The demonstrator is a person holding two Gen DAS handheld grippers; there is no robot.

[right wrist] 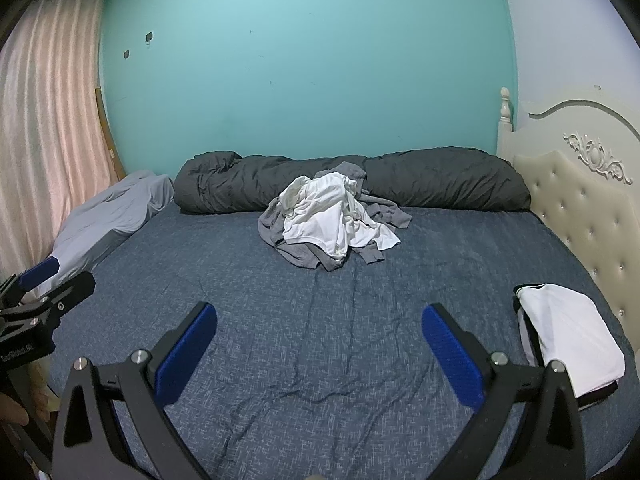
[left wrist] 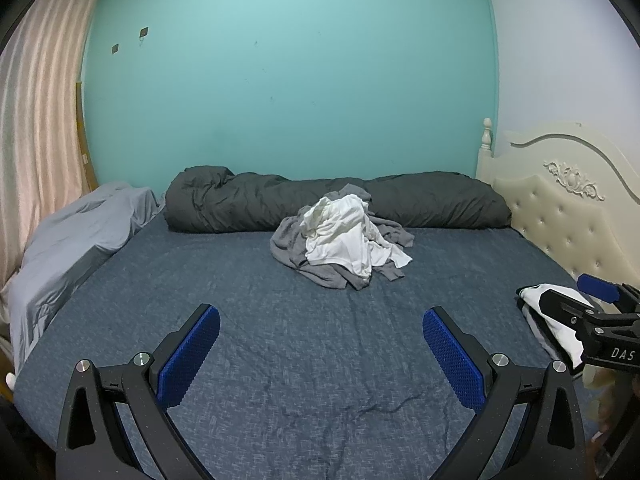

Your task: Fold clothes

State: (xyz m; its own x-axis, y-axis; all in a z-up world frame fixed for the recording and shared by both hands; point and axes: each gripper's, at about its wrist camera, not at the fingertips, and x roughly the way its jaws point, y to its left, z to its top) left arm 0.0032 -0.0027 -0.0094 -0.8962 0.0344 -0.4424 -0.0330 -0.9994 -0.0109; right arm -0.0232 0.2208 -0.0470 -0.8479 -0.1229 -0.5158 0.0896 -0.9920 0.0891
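Note:
A crumpled pile of clothes [left wrist: 340, 236] [right wrist: 332, 220], white garments on grey ones, lies at the far middle of the blue bed sheet [left wrist: 280, 340] [right wrist: 320, 340]. A folded stack with a white garment on top [right wrist: 568, 336] [left wrist: 536, 300] rests near the bed's right side. My left gripper [left wrist: 320, 320] hovers open over bare sheet, well short of the pile, nothing between its blue pads. My right gripper [right wrist: 320, 318] is likewise open and empty, to the left of the folded stack. Each gripper shows at the edge of the other's view.
A rolled dark grey duvet [left wrist: 336, 200] [right wrist: 352, 180] lies along the teal wall behind the pile. A light grey sheet bundle [left wrist: 72, 248] sits at the left edge by the curtain [left wrist: 40, 140]. A cream tufted headboard [right wrist: 580, 208] bounds the right side.

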